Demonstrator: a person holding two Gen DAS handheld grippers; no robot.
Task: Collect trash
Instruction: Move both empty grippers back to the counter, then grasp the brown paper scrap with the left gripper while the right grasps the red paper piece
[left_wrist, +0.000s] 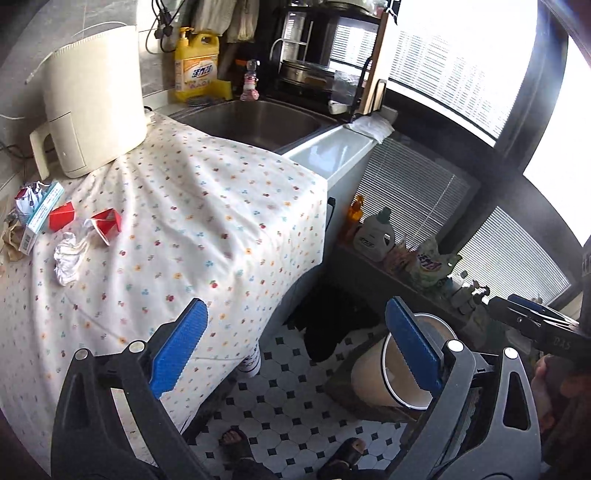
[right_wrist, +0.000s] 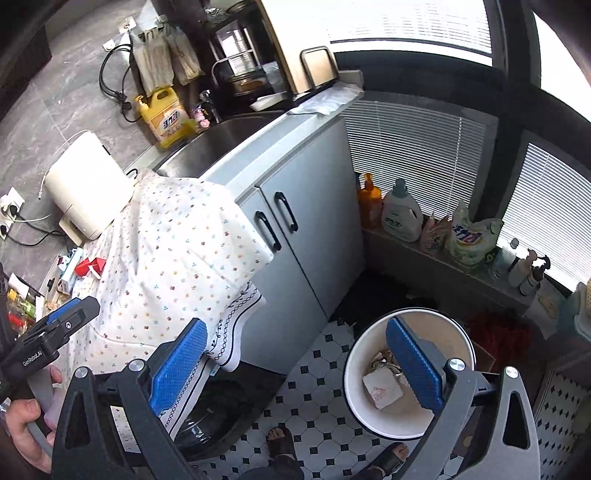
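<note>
Both grippers tilted down, left gripper (left_wrist: 295, 343) spread wide, nothing held, over cloth edge, right gripper (right_wrist: 297, 354) spread wide, empty, bin (right_wrist: 354, 391) at lower right with paper inside, trash (left_wrist: 66, 229) left on cloth (left_wrist: 192, 221) at left.

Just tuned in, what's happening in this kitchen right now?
A person is clearing trash off the cloth-covered counter into the bin on the floor. Both the left gripper and the right gripper are open and empty. The bin already holds some paper scraps. Still on the cloth by the white appliance: two red cartons, a crumpled tissue and a small box.
</note>
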